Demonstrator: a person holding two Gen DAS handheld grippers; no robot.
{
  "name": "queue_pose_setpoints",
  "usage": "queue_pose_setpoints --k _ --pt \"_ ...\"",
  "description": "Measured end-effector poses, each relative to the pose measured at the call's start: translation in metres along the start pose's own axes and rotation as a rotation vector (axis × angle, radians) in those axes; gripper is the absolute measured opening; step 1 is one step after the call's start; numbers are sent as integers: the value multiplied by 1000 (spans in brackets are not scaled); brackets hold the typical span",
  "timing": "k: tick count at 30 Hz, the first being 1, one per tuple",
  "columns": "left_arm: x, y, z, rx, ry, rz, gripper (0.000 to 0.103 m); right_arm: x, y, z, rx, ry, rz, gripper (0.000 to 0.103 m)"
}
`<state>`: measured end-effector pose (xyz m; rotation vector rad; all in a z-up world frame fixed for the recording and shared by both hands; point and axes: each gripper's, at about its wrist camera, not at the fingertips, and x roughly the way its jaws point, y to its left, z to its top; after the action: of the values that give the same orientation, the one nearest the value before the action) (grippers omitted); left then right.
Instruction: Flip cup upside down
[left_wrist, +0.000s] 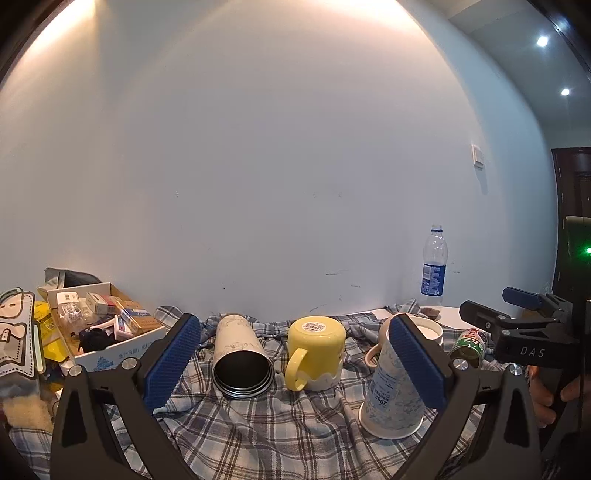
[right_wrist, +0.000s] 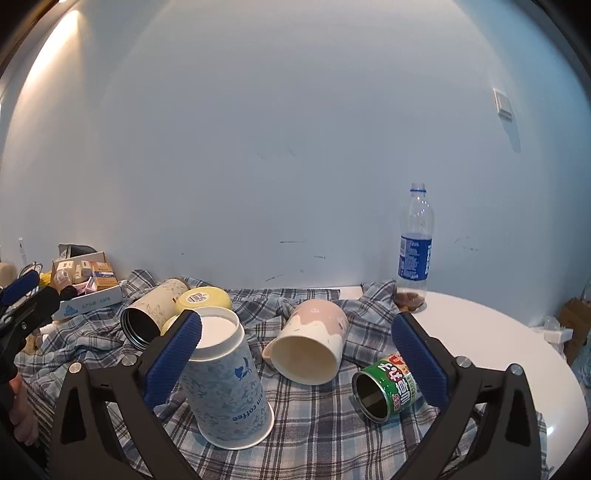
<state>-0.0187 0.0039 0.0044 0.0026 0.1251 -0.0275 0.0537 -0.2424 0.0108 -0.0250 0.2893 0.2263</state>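
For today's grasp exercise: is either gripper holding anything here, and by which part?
Nothing is held. The left gripper and right gripper are both open, and the paper cup stands upside down on the checked cloth.

A blue-and-grey plaid cloth (right_wrist: 303, 424) is spread over the white round surface (right_wrist: 491, 332). On the cloth, a tall paper cup (right_wrist: 225, 391) is printed with pale blue floral patterning on white. Just behind it a yellow ceramic mug (left_wrist: 316, 350) with a white wavy band is seen. To the cup's right, a pink-and-cream ceramic mug (right_wrist: 310, 345) and a green tin can with red and white lettering (right_wrist: 386, 386) are found. A blue label is carried by the clear plastic bottle (right_wrist: 415, 243). Blue ribbed pads are borne by the black right tongs (right_wrist: 295, 365).
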Motion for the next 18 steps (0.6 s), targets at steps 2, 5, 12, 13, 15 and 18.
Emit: queue_pose_setpoints --k 2,5,12,13,15,18 --pt "0 -1 0 5 0 -6 103 1 3 -1 -8 7 10 103" --pt "-2 -2 0 8 -4 -3 103 0 6 -2 -21 4 11 103" --pt "-2 -5 -1 17 -6 -1 103 -2 7 -2 -17 -1 10 103" --pt "-2 -6 -1 19 -7 1 103 -2 6 -3 -16 2 8 103" --pt "-2 -8 -1 23 -6 8 103 -1 7 -3 -18 6 7 103" --pt "-2 -7 -2 24 -7 13 103 -2 7 -4 -22 4 4 103"
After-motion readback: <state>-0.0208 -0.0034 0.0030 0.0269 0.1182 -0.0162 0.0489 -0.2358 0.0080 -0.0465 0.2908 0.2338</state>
